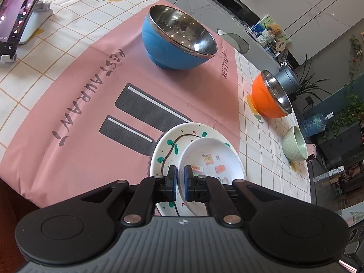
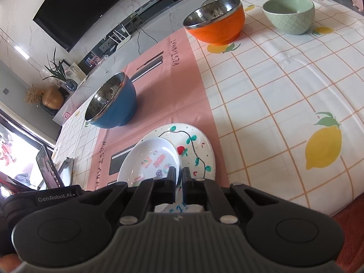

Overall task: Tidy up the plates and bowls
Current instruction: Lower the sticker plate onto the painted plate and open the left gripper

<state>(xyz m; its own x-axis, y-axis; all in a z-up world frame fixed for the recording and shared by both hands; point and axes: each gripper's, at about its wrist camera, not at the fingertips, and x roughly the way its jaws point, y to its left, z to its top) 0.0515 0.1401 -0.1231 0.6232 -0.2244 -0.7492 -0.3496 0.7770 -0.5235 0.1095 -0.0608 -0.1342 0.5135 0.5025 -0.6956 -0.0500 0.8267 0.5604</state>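
A small white plate with stickers sits tilted on a larger white plate painted with vines, on a pink mat. My left gripper is shut on the small plate's near rim. My right gripper is shut on the same small plate's rim from the other side. A blue steel bowl stands on the mat farther back. An orange steel bowl and a green ceramic bowl stand on the checked tablecloth.
A phone on a white stand stands at the table's left side. The lemon-print tablecloth covers the table. A TV and a cabinet with plants lie beyond the far edge.
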